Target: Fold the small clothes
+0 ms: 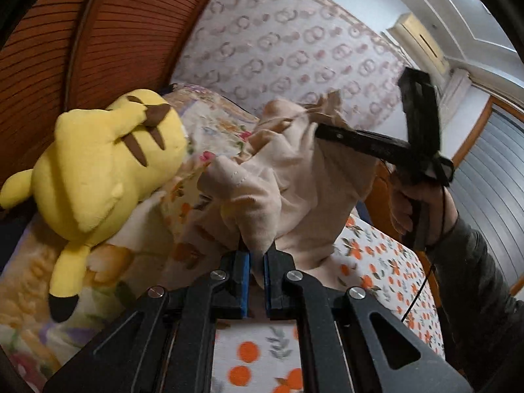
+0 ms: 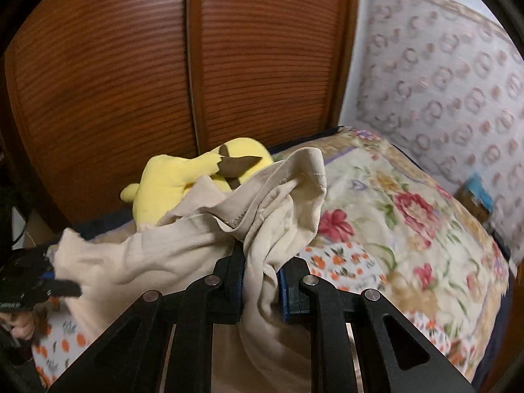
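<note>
One beige garment (image 1: 294, 177) hangs in the air above the bed (image 1: 386, 262), stretched between two grippers. The left gripper (image 1: 257, 258) has its jaws pinching a lower fold of the cloth. The right gripper (image 2: 260, 275) has its jaws pressed on a bunched part of the same garment. Just beside it, a yellow plush toy (image 1: 98, 170) lies on a flowered blanket (image 2: 393, 203), near the wooden wardrobe doors (image 2: 131, 65).

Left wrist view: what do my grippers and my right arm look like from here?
The left gripper is matte black, with angular linkage arms, silver round pivot pins and blue pads lining its jaws. The right gripper shows as a black bar frame with a handle. A thin black cable hangs beside it, and the right hand is bare above a dark grey sleeve.
</note>
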`<state>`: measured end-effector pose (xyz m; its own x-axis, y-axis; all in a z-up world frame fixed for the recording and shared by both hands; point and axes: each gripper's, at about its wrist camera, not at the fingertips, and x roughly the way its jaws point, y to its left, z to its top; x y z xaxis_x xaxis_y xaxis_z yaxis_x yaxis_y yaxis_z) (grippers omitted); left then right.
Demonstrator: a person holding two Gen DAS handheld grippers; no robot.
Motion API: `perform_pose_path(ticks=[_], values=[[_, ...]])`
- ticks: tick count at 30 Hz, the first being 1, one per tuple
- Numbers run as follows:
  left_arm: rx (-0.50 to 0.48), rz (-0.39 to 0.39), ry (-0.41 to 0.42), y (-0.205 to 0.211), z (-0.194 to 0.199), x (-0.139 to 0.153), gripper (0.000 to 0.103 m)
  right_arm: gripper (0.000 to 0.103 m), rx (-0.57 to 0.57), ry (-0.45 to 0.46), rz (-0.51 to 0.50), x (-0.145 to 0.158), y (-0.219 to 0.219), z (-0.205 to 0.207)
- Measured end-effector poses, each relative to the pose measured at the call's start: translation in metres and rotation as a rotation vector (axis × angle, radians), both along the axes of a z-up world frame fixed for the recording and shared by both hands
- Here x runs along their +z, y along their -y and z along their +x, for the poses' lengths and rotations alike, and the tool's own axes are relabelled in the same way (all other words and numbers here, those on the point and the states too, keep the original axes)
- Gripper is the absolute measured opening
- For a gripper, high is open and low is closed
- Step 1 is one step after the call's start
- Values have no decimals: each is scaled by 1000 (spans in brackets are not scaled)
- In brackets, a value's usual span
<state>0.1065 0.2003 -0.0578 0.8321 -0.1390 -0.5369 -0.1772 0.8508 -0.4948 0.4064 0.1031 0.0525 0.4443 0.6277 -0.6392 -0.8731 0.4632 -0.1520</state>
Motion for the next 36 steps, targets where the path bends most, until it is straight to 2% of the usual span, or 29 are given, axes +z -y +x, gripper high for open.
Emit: perform_pose_path(ticks=[6,8,9,12,15,18,19,21,23,24,26,31,36], values=[[42,54,-51,-15,4,-10,7,18,-6,-16,-10,-10,-43,27],[29,61,-65,-14,6,-14,7,28,-79,4,-19,-11,-52,40],[34,73,-73,-14,5,-16,7,28,-100,-7,-9,-10,-58,46],[42,98,-91,-13,5,-19,9,28,-122,6,28,0,-57,55],[49,129,-102,-14,6,-20,17,28,-127,-3,52,3,-45,51],[62,168,-96,-16,4,-17,35,32,-135,-16,68,-2,-28,44],[61,173,-90,-16,4,-16,45,36,-139,-26,71,-6,-23,42],[48,188,-81,-16,3,-13,54,42,-149,-39,79,-16,-13,29],[37,210,-77,-14,3,-8,82,50,-161,-41,91,-15,1,14],[36,231,-61,-11,1,-4,84,51,-167,-43,100,-14,8,9],[34,265,-56,-5,1,3,85,57,-170,-51,125,-13,21,-7],[11,311,-41,14,1,15,85,62,-196,-29,165,-10,55,-56],[-22,354,-17,43,-3,28,85,72,-230,-11,202,-11,95,-109]])
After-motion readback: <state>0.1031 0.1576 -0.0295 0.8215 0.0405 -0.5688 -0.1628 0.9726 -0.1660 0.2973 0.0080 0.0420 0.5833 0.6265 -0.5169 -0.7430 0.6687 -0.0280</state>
